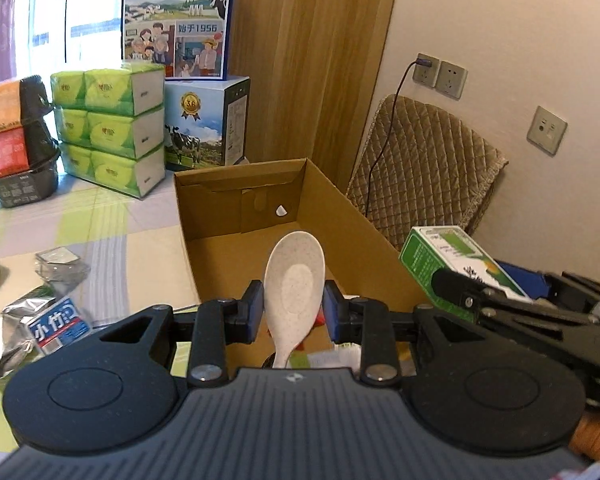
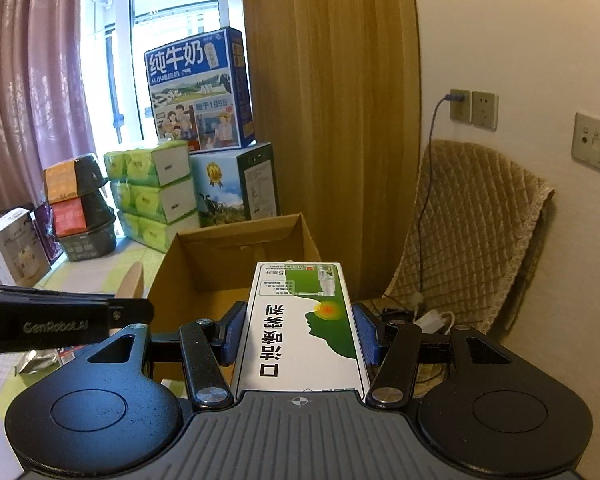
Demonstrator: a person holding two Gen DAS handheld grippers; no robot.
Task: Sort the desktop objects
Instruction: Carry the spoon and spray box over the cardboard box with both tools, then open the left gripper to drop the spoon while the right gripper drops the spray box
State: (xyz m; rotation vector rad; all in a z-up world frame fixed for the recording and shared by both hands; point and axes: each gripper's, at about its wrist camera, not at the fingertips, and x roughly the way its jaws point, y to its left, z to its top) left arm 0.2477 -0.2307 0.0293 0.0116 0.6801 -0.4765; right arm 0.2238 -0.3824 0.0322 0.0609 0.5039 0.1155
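**Both grippers loaded above the cardboard box**

Left wrist view: your left gripper [image 1: 294,307] is clamped on a white speckled spoon [image 1: 294,280], blue pads pressing the bowl from both sides, handle pointing back toward the camera. The spoon sits over the near end of the open cardboard box [image 1: 236,216], whose far floor is bare. A foil packet [image 1: 28,330] lies on the tablecloth [image 1: 112,224] to the left. Your right gripper enters at right, carrying the green-and-white carton [image 1: 452,258].

Right wrist view: your right gripper [image 2: 300,332] is closed on that carton [image 2: 300,320], printed face up, held just above the box's [image 2: 236,252] near rim.
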